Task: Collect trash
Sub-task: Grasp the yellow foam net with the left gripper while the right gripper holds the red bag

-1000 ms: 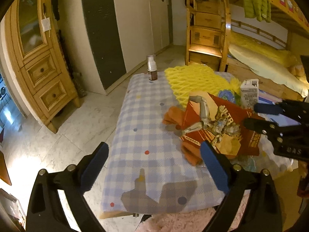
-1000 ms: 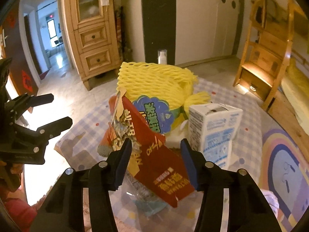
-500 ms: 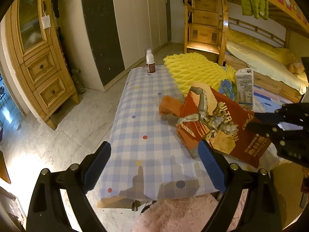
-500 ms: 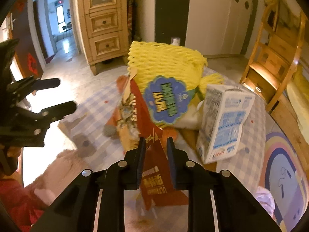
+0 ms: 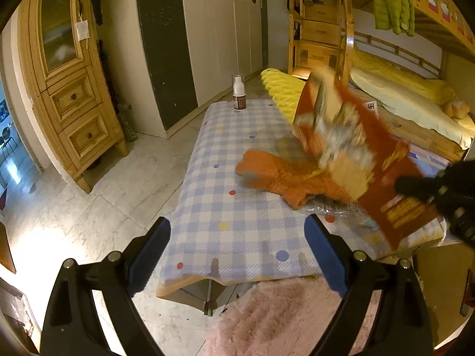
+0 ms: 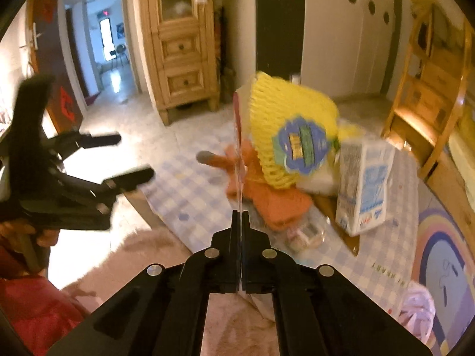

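Red wrapper [image 5: 377, 166] broadside from left; edge-on in right tongs [image 6: 240, 216].

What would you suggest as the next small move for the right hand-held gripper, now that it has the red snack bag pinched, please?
Probably keep lifting the red snack bag clear of the table. The right hand-held gripper is shut on its edge, and the bag hangs tilted just over the orange cloth. The left hand-held gripper is open and empty, so it could support the bag.
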Demonstrator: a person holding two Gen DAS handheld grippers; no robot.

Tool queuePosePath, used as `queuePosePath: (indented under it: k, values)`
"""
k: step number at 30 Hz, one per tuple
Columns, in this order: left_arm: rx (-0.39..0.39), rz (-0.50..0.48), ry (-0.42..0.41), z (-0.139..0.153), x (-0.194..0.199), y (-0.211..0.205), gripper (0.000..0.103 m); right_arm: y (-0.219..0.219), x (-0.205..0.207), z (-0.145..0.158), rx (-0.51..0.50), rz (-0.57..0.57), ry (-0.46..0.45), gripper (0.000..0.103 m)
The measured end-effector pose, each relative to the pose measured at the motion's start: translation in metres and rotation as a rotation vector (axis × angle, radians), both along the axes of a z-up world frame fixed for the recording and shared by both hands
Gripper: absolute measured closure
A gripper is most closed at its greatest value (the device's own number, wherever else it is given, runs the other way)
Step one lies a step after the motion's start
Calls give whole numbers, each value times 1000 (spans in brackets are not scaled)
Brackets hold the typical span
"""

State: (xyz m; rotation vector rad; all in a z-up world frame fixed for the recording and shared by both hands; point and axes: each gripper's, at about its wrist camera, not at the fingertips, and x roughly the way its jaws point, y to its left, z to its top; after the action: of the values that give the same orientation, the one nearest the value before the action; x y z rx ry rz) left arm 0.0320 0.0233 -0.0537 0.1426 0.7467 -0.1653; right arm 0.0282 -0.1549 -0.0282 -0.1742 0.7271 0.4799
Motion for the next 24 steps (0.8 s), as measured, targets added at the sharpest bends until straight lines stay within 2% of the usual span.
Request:
queuePosePath:
  k: [6, 12, 17, 24]
  values:
    - [12, -29, -15, -3, 4, -10, 14, -21, -16, 25, 19, -82, -65, 103]
    - [-4, -89, -19, -3, 17, -27, 14, -48, -33, 21, -13, -243, -102, 103]
    - [-15, -153, -37, -3, 39, -53, 23, -75, -30, 18, -75, -376, -110, 103]
    - [-77, -221, -17, -10, 82, -80, 23, -102, -10, 1, -61, -465, -68, 103]
